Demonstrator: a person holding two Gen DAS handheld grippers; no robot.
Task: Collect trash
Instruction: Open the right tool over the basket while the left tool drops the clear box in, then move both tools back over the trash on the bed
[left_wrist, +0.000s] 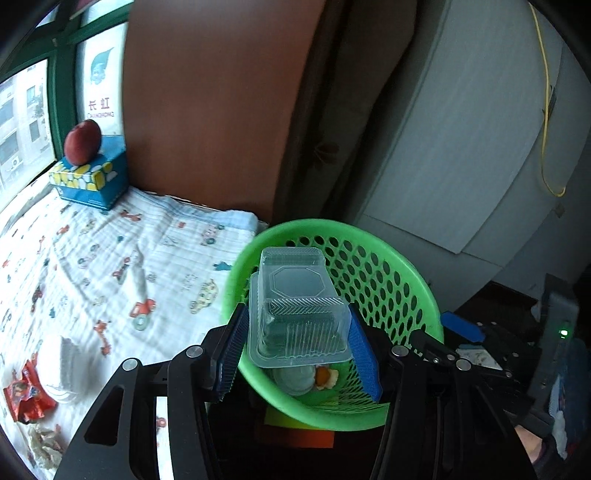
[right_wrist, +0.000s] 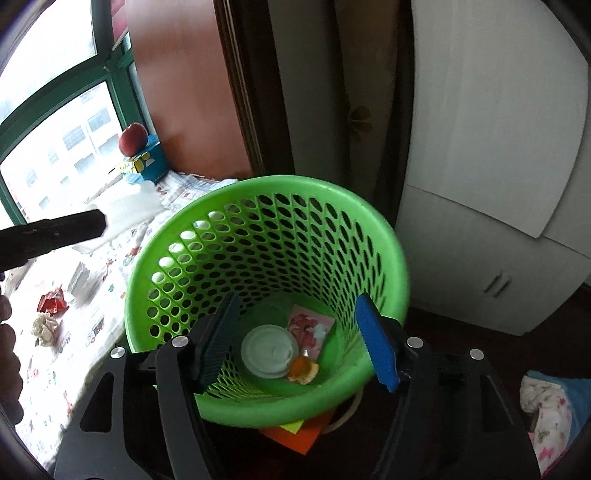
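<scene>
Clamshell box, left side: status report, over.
Left gripper shut on clear clamshell box, over green basket. Right gripper open, empty, above basket. Nothing blocking drop.

1. Left wrist view: close above the basket (left_wrist: 399, 280) rim, angled down, bed (left_wrist: 92, 266) at left.
2. Right wrist view: close above, looking straight into the basket (right_wrist: 369, 221).
3. Both show the basket, bed (right_wrist: 66, 354) and window (left_wrist: 22, 110).

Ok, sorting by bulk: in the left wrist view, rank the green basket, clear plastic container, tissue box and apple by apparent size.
1. green basket
2. clear plastic container, though nearness inflates it
3. tissue box
4. apple
</scene>
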